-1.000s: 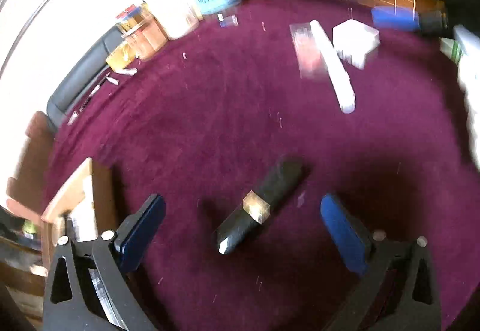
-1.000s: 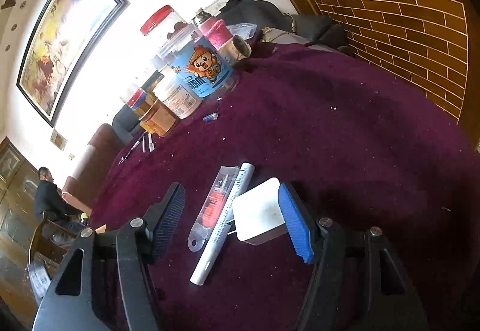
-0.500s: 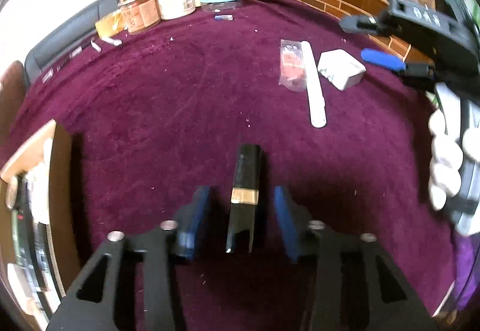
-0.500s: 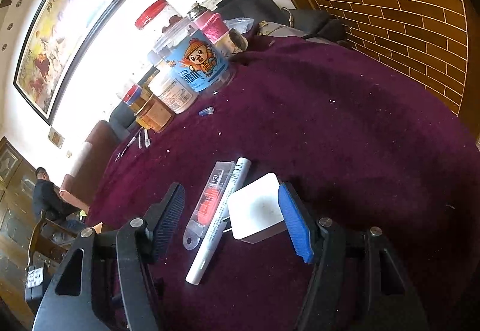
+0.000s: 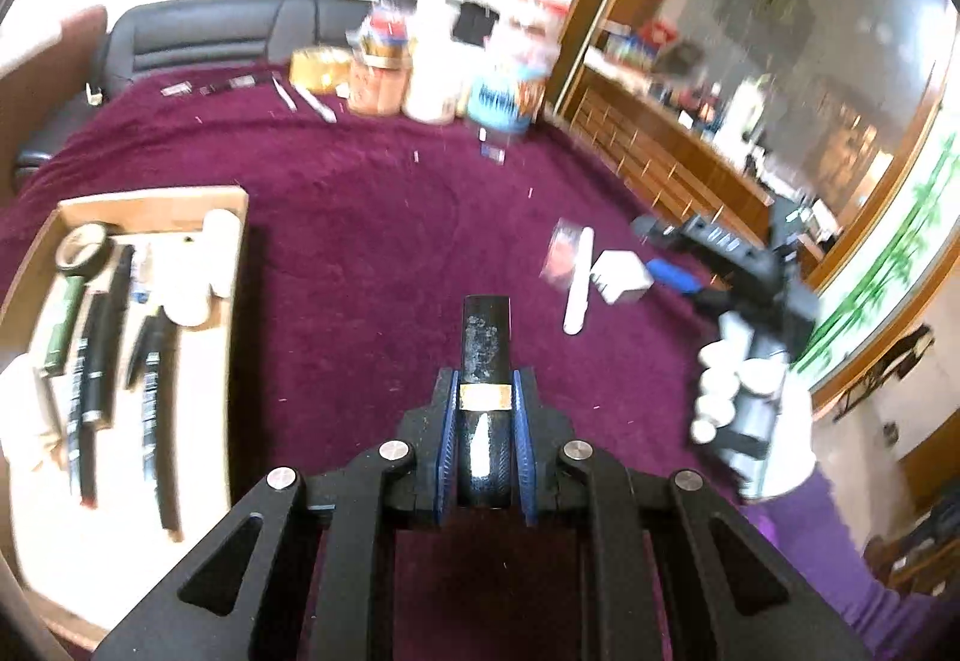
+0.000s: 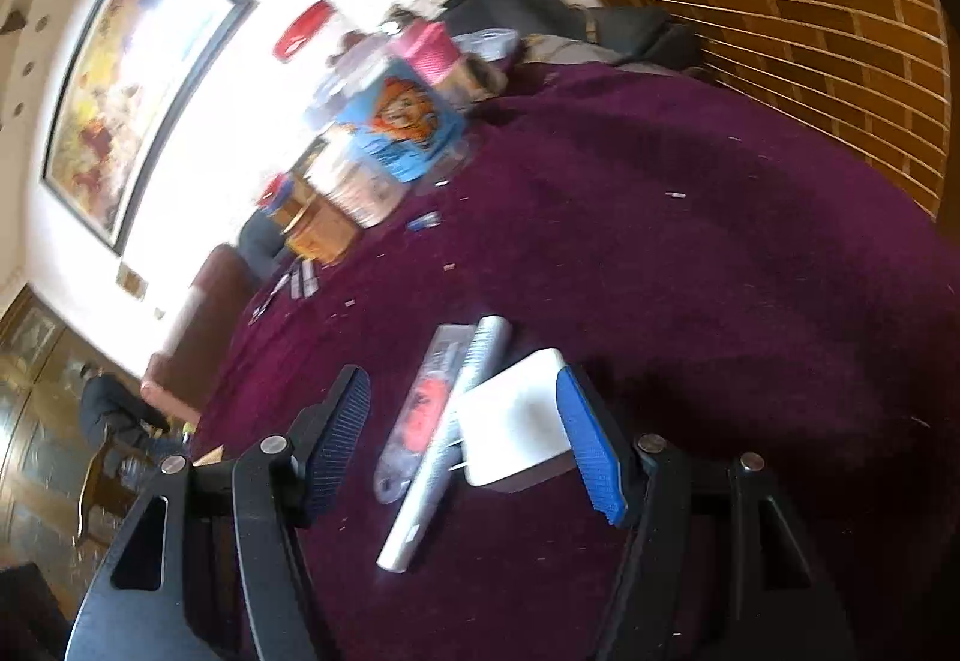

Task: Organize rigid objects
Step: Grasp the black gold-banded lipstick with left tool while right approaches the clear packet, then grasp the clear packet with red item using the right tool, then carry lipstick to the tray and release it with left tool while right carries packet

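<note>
Left tongs (image 5: 485, 442) had just closed, clamped on the black gold-banded tube (image 5: 485, 361), now lifted off the table (image 5: 372, 253); tray (image 5: 150, 205) next, presumably. Right tongs (image 6: 474, 439) stayed apart.

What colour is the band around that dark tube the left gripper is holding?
Gold, on a black tube; the band shows best in the left wrist view.

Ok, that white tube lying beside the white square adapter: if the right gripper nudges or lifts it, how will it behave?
The white tube looks round and straight, so a sideways nudge would probably roll it on the purple cloth. It appears rigid, unlikely to flop. Its smooth shell may slip between the right gripper pads, so grip it mid-length.
</note>
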{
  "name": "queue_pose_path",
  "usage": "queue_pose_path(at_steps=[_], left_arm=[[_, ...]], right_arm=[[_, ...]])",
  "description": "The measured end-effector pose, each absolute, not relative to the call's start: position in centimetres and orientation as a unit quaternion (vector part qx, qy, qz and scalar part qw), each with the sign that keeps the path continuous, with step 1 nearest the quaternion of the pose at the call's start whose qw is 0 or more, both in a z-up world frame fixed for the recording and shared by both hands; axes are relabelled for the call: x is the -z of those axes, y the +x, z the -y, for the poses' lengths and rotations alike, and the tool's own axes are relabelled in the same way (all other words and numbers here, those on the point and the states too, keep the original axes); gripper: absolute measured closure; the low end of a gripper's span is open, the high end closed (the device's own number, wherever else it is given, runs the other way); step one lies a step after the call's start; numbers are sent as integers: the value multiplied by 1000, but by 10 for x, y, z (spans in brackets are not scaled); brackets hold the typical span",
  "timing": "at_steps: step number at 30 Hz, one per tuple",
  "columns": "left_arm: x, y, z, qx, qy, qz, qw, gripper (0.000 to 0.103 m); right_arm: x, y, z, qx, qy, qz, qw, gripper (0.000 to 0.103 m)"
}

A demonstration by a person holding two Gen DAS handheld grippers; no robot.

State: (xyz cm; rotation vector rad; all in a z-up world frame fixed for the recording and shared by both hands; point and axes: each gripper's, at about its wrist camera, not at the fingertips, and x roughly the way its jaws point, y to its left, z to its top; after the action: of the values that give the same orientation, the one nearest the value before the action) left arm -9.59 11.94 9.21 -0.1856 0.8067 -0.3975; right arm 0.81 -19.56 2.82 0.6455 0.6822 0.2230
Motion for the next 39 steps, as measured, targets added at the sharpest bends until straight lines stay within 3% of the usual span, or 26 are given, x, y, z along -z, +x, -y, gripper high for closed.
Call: queue_pose_path(at_steps=[5,10,18,31,33,36,39], left_arm=[[-105,-119,-136,197,-89,-367,905,89],[-103,-130,-147,200,-95,-362,905,89],[-92,-136,-173,180,-124,-376,900,89],[-85,-140,-164,157,-98,-388,903,89],[-83,-139,-161,147,-89,-394,903,89],[-77,-139,-159,136,-81,-406,900,89],[-75,-142,-160,122,-72,-411,901,89]], right_arm=[[-37,15,180,-152,322,-333,873,39],[-39,45,154,-205,326,-395,834,39],[-25,86,133,-126,248,-474,836,39],[-14,100,84,-37,96,-506,857,39],[-13,96,75,-22,53,-507,860,48],[-14,89,70,-20,23,-506,862,76],[-16,81,77,-48,53,-513,856,77]])
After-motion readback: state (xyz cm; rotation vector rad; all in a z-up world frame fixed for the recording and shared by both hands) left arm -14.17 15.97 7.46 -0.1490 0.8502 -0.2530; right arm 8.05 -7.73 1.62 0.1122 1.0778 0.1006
